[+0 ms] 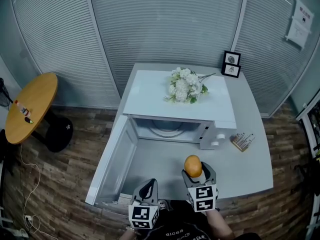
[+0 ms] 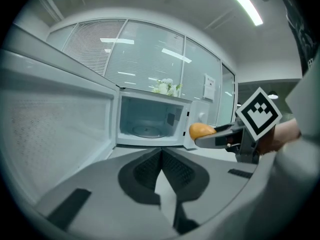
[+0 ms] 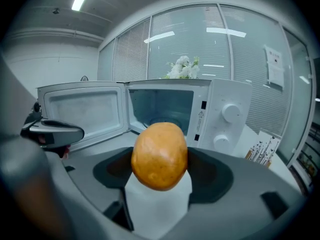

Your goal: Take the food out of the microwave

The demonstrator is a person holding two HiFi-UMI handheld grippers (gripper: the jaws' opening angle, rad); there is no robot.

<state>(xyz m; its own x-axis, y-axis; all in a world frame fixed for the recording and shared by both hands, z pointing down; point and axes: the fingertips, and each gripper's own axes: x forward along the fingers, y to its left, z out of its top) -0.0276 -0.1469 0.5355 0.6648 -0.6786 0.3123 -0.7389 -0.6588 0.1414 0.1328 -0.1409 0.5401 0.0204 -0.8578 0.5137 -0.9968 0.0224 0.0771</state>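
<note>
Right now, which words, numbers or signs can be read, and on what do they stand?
No text reads clearly.
Sheets on the glass wall: too small.
Microwave label: a warning triangle, print too small.
Framed pictures: too small.
White digits at the head view's lower edge: perhaps "8018", blurred.

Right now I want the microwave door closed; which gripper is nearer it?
Left. The left gripper hangs just right of the open door; the right gripper, clamping the orange food, is farther right.
</note>
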